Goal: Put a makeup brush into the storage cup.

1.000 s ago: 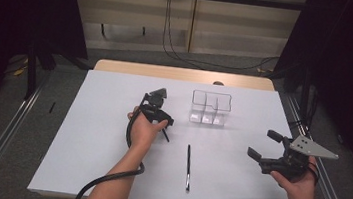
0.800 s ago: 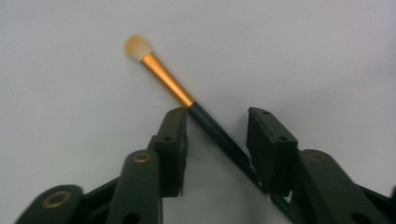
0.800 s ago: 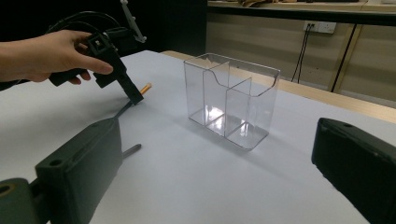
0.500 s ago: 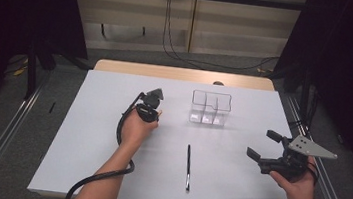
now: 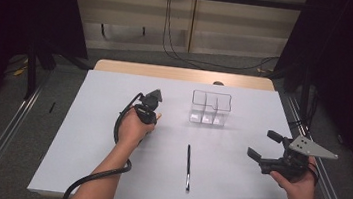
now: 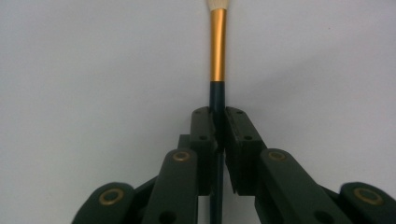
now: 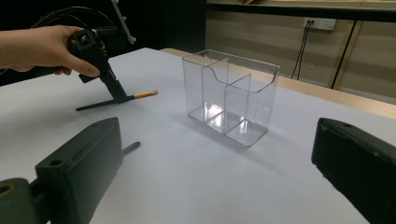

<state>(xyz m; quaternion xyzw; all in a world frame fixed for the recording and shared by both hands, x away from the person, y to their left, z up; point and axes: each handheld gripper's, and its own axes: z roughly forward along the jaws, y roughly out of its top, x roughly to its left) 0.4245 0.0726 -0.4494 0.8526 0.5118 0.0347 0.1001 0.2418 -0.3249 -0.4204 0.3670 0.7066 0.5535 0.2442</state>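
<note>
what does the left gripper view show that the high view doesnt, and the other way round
Left gripper view alone: the brush's gold ferrule and pale bristle base, with the dark handle pinched between the shut jaws of the left gripper.

High view alone: the clear organizer, a second black brush lying loose on the table, and the right gripper with jaws open.

Both: the left gripper and the white table.

The high view looks forward and down over the white table (image 5: pixel 106 172). The left gripper view faces straight down at it, very near. The right gripper view looks low across toward ten o'clock, sharing the clear organizer (image 7: pixel 231 93) with the high view.
</note>
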